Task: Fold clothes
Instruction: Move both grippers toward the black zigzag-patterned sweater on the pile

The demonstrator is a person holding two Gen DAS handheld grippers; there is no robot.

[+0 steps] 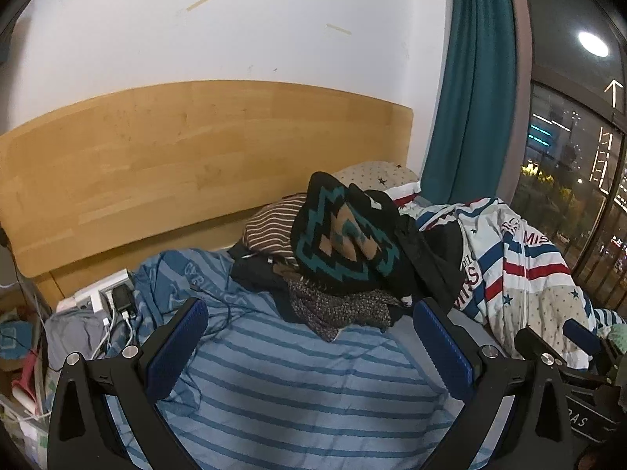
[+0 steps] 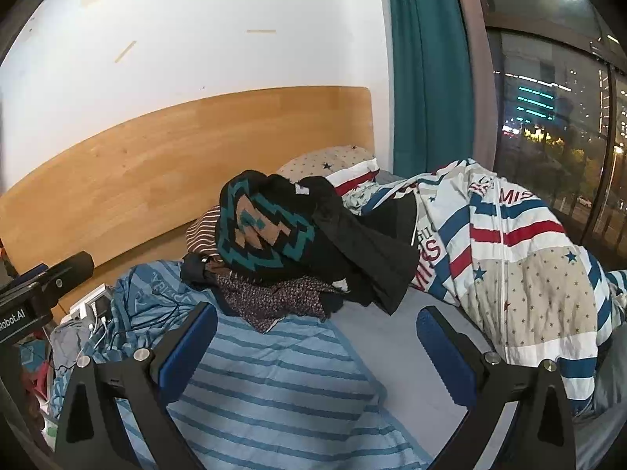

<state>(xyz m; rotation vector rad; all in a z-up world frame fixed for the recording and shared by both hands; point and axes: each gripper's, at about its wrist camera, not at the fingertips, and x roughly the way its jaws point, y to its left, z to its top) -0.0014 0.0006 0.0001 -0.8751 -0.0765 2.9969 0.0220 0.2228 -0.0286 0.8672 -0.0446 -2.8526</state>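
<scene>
1. Clothes pile (image 1: 345, 258) sits mid-bed, heaped, long axis running from headboard (image 1: 196, 156) toward the window (image 1: 568, 176); zigzag knit (image 1: 345, 235) on top.
2. Left gripper (image 1: 309, 337) jaws wide, holding nothing, short of the pile.
3. Right gripper (image 2: 317, 344) likewise wide and empty.
4. Striped blanket (image 1: 294, 391) in front lies flat and open; duvet (image 2: 529, 274) crowds the pile's right edge.

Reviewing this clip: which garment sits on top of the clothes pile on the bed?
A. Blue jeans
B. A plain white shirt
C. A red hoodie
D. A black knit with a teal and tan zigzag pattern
D: the black knit with teal and tan zigzags lies on top of the clothes pile, in both wrist views.
</scene>
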